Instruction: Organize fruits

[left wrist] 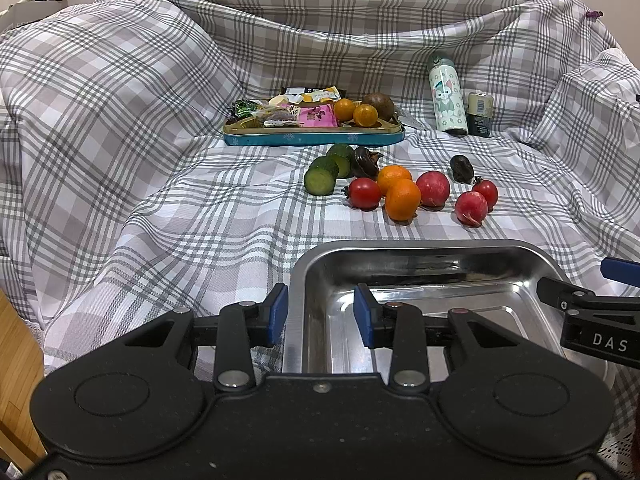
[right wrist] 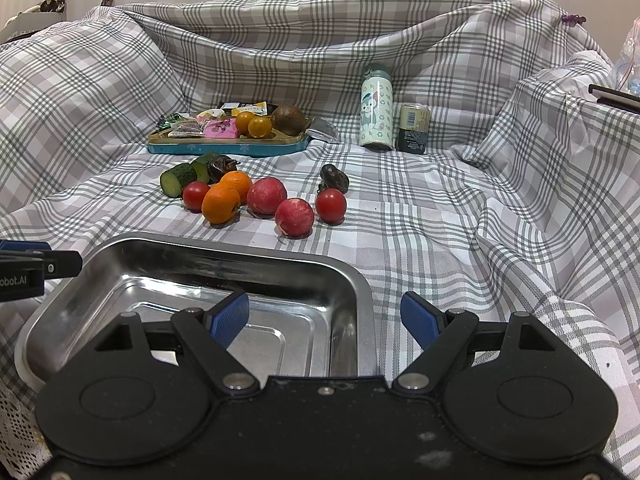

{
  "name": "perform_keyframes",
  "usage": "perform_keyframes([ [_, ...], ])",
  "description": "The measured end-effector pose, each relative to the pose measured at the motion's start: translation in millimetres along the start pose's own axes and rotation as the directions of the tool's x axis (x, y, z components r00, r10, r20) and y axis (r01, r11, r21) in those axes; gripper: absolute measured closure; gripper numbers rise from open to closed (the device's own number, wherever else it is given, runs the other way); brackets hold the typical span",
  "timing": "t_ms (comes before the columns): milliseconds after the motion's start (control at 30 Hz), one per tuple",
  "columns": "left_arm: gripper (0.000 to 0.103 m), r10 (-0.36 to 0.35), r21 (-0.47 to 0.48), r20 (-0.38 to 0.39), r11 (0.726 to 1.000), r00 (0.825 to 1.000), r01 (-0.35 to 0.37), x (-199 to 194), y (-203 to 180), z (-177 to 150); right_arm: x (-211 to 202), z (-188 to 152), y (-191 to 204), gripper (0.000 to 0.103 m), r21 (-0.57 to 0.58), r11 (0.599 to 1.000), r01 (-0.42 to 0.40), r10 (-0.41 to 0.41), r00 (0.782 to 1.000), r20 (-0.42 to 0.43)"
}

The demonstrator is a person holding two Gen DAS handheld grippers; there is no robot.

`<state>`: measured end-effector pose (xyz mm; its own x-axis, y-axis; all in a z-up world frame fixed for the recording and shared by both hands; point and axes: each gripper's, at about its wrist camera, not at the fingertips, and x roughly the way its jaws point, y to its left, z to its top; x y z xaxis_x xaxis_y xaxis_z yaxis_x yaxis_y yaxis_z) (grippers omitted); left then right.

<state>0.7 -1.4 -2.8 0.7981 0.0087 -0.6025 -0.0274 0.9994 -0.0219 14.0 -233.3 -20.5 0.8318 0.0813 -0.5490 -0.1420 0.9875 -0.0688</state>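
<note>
Straddling the empty tray's (left wrist: 500,250) side walls, your left gripper (left wrist: 320,312) and right gripper (right wrist: 324,316) stand released, gripping nothing; all fruits (left wrist: 402,200) remain unsorted on the cloth (left wrist: 160,220).

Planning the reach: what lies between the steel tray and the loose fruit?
Only bare checked cloth between steel tray and loose fruit, in both wrist views.
</note>
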Motion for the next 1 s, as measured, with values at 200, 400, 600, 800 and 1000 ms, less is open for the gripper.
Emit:
perform_keyframes([
  [200,0.058,0.001,0.0,0.0,1.0,1.0,-0.001,0.1,-0.2,0.0,-0.1,-0.1,0.0,0.017,0.0,1.0,0.0,0.0,1.0,0.001],
  [400,0.058,0.001,0.001,0.0,1.0,1.0,-0.001,0.1,-0.1,0.1,0.0,-0.2,0.2,0.017,0.0,1.0,0.001,-0.001,1.0,0.001],
  [600,0.058,0.001,0.001,-0.001,1.0,1.0,-0.001,0.1,-0.3,0.1,0.2,-0.4,0.6,0.017,0.0,1.0,0.001,-0.001,1.0,0.002],
  [800,0.058,-0.005,-0.003,-0.004,1.0,1.0,0.005,-0.9,2.1,-0.8,-1.3,1.6,0.1,0.017,-0.001,1.0,-0.003,0.003,1.0,-0.003],
  [1000,0.058,-0.005,0.011,0.004,1.0,1.0,0.005,-4.3,2.0,-2.2,-2.8,3.6,-4.7,0.017,0.028,0.999,0.036,-0.036,0.999,0.016],
])
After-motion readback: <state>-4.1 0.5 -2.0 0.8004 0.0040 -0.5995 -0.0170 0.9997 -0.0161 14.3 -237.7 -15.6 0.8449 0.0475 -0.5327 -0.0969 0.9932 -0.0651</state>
